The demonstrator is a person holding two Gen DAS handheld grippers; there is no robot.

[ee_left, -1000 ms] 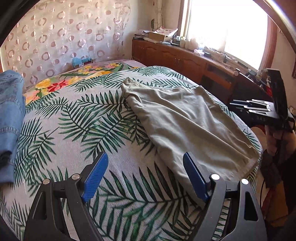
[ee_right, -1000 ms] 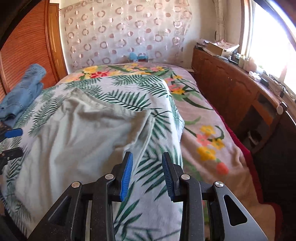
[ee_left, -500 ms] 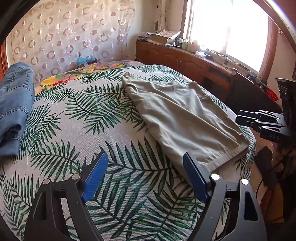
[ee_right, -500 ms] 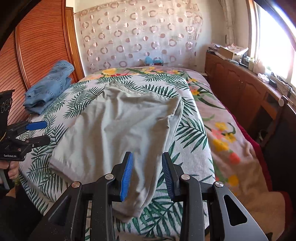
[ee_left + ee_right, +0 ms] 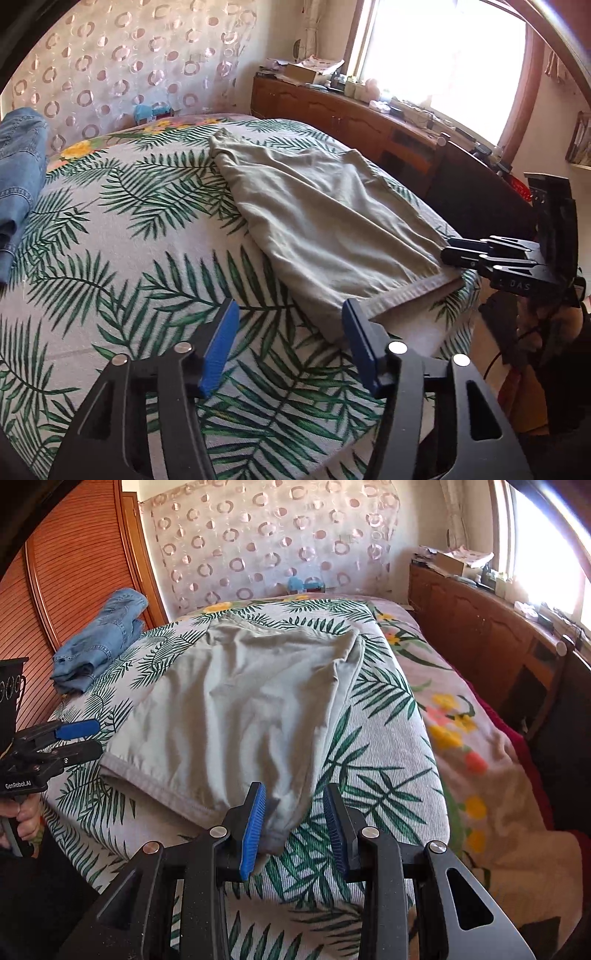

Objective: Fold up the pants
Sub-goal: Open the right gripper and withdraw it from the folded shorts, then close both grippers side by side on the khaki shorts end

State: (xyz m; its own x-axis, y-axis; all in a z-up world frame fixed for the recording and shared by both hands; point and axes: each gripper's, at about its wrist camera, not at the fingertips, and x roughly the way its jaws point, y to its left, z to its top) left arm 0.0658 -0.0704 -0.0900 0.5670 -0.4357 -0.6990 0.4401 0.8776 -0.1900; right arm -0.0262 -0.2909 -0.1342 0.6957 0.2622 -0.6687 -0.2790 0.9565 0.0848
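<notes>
Two claws hang over the near end of a bed spread with a palm-leaf cover, and the khaki pants lie flat along that cover, hem towards the claws.

Left claw: its blue pads have just been closing yet stand apart, with only bedcover between them; the near corner of the pants hem lies just beside its right pad. Right claw: its pads stand partly spread around the other hem corner, and the cloth touches the left pad; I cannot tell whether it is pinched. Seen from the left wrist, the right claw's tips sit at the far corner of the hem.

Beyond the pants, at the wall end of the bed, folded blue jeans lie well apart from them beside a slatted wooden wardrobe. A curtain with ring pattern hangs behind the bed. Along the window side of the bed runs a wooden cabinet with boxes and small clutter on top. Nothing lies on the pants.
</notes>
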